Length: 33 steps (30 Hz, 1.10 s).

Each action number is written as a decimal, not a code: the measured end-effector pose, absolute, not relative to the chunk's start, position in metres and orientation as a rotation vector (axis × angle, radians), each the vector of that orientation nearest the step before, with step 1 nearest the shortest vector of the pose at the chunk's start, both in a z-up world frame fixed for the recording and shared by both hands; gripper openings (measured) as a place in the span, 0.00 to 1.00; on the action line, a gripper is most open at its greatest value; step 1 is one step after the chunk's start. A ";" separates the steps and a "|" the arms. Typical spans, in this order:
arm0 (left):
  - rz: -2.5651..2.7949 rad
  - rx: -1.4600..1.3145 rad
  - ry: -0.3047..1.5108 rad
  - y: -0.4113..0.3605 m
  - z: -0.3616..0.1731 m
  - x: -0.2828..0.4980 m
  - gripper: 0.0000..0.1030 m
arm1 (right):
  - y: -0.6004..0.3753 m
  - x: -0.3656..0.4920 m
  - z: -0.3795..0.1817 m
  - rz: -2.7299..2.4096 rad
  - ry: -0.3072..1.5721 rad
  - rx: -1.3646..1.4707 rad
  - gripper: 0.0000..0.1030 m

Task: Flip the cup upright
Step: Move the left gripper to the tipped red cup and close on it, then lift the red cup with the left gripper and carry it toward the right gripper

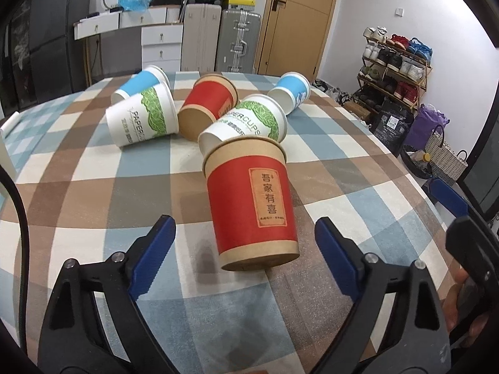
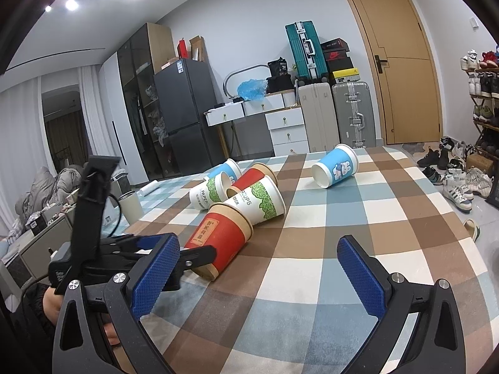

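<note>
Several paper cups lie on their sides on the checked tablecloth [image 1: 93,193]. The nearest is a red and brown cup [image 1: 252,205] with its base toward me; it also shows in the right wrist view [image 2: 220,238]. My left gripper [image 1: 244,237] is open, its blue fingers on either side of this cup's base without touching. Behind lie two green-leaf white cups [image 1: 140,118] [image 1: 246,121], another red cup [image 1: 207,106] and two blue cups [image 1: 143,81] [image 1: 291,92]. My right gripper [image 2: 259,258] is open and empty, right of the red cup. The left gripper's body [image 2: 131,249] shows there.
The table's right edge drops to the floor with a shoe rack [image 1: 396,65], bags and shoes. Suitcases [image 2: 352,112], white drawers [image 2: 287,131], a dark fridge [image 2: 187,115] and a wooden door [image 2: 402,68] stand beyond the far edge. A cluttered side area lies left of the table.
</note>
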State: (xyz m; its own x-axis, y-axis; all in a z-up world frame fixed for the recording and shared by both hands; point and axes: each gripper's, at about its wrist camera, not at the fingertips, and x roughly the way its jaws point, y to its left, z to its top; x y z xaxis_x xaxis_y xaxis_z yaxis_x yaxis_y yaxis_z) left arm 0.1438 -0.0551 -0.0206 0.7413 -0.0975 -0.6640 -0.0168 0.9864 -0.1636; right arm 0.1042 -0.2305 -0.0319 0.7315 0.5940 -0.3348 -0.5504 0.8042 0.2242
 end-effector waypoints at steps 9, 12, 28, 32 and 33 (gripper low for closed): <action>-0.100 -0.185 0.749 -0.062 -0.021 0.146 0.57 | -0.230 0.105 -0.033 0.630 0.409 0.115 1.00; -0.103 -0.186 0.751 -0.063 -0.021 0.144 0.51 | -0.230 0.104 -0.032 0.629 0.407 0.111 1.00; -0.067 -0.222 0.676 -0.043 -0.002 0.102 0.50 | -0.221 0.096 -0.029 0.656 0.388 0.076 1.00; -0.047 -0.226 0.654 -0.038 0.003 0.082 0.50 | -0.213 0.089 -0.029 0.672 0.380 0.045 1.00; -0.045 -0.228 0.649 -0.037 0.004 0.077 0.50 | -0.212 0.089 -0.029 0.676 0.380 0.048 1.00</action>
State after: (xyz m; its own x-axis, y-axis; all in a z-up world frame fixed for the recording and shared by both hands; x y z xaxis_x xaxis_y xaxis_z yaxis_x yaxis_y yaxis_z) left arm 0.0773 -0.0370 0.0044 0.7965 -0.1131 -0.5940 -0.0292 0.9740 -0.2246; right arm 0.0886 -0.2123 -0.0292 0.7141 0.6185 -0.3279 -0.6013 0.7818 0.1651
